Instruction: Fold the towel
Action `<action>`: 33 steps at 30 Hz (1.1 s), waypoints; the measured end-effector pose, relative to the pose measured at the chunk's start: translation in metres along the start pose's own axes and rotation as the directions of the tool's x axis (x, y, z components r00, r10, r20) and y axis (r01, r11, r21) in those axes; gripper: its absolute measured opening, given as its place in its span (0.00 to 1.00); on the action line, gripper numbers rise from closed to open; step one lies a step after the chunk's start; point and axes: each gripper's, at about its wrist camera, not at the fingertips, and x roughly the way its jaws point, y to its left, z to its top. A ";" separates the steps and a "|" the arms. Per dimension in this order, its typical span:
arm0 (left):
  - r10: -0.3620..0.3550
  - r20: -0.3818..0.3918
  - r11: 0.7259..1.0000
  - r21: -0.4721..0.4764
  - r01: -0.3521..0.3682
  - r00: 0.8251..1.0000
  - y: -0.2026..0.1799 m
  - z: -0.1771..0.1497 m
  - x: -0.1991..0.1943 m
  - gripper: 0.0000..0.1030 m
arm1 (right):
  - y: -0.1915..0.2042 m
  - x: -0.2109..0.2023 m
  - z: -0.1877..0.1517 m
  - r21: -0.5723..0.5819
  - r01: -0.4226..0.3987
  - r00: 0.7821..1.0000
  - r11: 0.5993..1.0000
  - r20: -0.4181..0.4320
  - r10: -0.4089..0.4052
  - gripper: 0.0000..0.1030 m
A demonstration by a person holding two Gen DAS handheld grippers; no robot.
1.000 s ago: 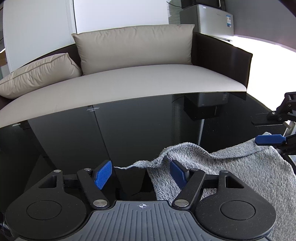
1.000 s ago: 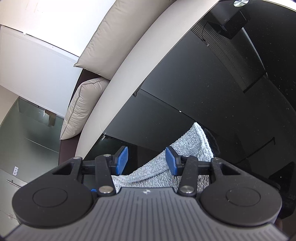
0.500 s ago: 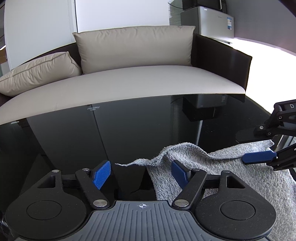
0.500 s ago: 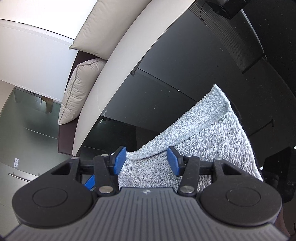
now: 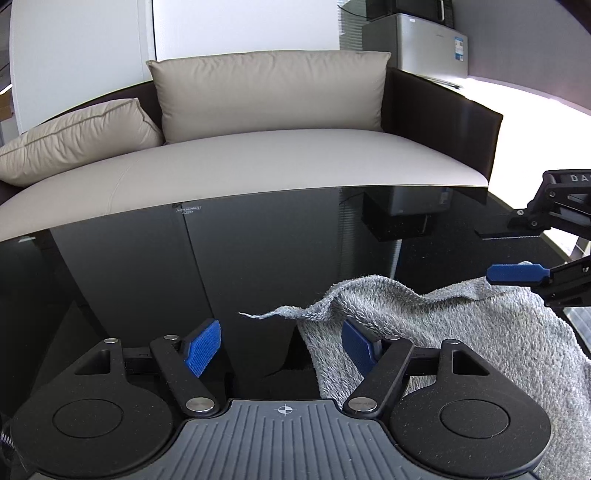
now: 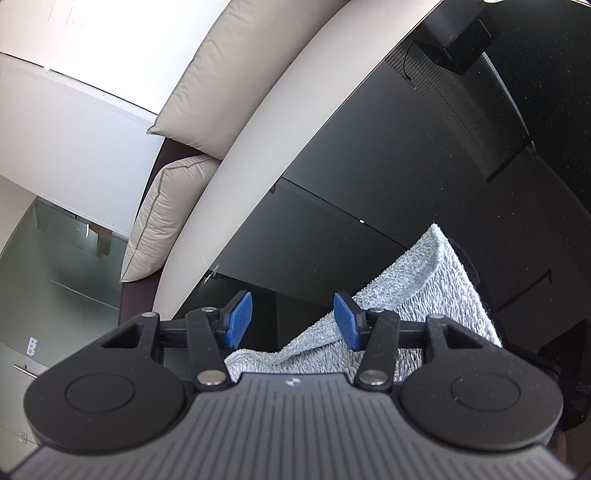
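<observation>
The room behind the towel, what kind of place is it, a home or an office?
Probably a lounge or office break area, though a living room is possible. A beige sofa with loose cushions sits behind a glossy black table, and a small silver fridge stands at the back.

Beige sofa (image 5: 258, 166) with two cushions beyond glossy black table (image 5: 258, 251), white wall (image 5: 240, 26) behind, grey cabinet (image 5: 417, 44) at right.

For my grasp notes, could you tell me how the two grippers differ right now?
The left gripper is level, the towel over its right-hand finger; the right gripper is rolled sideways, the towel behind one finger. Both are open, gripping nothing, with blue pads.
</observation>
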 end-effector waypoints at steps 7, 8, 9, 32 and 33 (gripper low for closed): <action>0.001 0.003 1.000 0.009 -0.002 1.000 -0.003 0.001 -0.001 0.67 | 0.001 0.001 -0.011 0.017 0.050 0.997 0.999 -0.056 -0.049 0.51; 0.002 0.003 1.000 0.010 -0.002 1.000 -0.003 0.000 -0.001 0.67 | 0.000 -0.001 -0.010 0.020 0.063 0.997 0.998 -0.044 -0.062 0.51; 0.002 0.002 1.000 0.010 -0.002 1.000 -0.003 0.000 -0.001 0.67 | -0.001 -0.003 -0.009 0.023 0.078 0.997 0.997 -0.030 -0.077 0.51; 0.054 -0.011 0.998 0.027 -0.053 0.999 -0.001 -0.004 -0.001 0.84 | -0.019 -0.027 0.011 0.035 0.055 0.991 0.998 0.118 -0.059 0.57; 0.052 -0.012 0.998 0.023 -0.052 0.999 0.000 -0.003 0.001 0.84 | -0.020 -0.029 0.010 0.028 0.058 0.992 0.998 0.113 -0.061 0.58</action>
